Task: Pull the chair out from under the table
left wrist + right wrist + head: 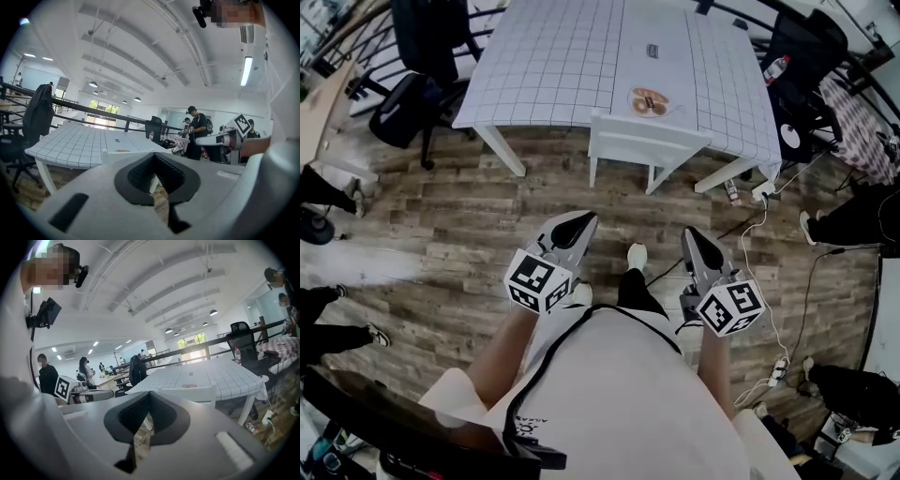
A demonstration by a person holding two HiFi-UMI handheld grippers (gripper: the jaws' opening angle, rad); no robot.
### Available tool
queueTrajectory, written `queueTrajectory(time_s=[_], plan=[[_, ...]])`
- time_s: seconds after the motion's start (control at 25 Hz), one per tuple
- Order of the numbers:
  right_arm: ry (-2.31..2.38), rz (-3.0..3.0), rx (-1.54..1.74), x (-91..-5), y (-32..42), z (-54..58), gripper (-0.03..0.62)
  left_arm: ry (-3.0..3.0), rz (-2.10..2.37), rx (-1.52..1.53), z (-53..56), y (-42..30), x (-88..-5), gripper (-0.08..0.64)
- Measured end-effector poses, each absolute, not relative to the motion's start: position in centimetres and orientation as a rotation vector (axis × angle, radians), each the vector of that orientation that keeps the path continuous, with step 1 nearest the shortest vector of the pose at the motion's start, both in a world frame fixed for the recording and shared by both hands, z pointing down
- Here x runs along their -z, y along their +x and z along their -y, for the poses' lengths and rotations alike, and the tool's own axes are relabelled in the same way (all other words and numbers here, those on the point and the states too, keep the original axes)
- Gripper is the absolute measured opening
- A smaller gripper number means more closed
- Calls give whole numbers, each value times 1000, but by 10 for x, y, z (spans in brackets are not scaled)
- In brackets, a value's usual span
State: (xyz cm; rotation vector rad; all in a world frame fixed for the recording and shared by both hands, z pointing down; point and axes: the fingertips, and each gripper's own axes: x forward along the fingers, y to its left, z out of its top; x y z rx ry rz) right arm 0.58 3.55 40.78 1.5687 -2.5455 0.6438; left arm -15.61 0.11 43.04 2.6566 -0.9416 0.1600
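Left gripper (584, 219): clenched, pads pressed together, nothing between them; held low ahead of the person's torso, tips toward the table and well short of it. Right gripper (692, 234): likewise clenched and empty, level with the left one and apart from it, a white shoe (636, 255) on the floor between the two. Marker cube (540, 281) at the body end of the left gripper, second cube (731, 307) at the body end of the right. Chair (645, 141): white, tucked under the near edge of the table, backrest facing the grippers, seat beneath the tabletop, touched by neither gripper. Table (553, 66): white top ruled with a dark grid, white splayed legs. Round orange-brown disc (648, 101) lying on the tabletop just behind the backrest; small dark label (653, 51) farther in. Floor (441, 216): wood-pattern planks. Black office chair (422, 56) off the table's left corner; another black seat (806, 56) at its right, red-capped bottle (775, 67) beside that. Power strip (779, 370) on the floor at right. Other people standing round the edges of the room.
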Motion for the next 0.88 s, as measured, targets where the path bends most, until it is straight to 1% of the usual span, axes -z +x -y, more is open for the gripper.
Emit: queueTrajectory(time_s=[0.32,0.56,0.88], plan=[[1426,2604,-612,-411,61,56,8,2618,1006,-242,77,-94,-441,6],[1256,2618,-588,-426,93,100,8,2578,1037,-221,119,-55,-436,6],[1066,2599,-531,-459,130,145,8,2510,1179,-252,163,-27,-445,5]])
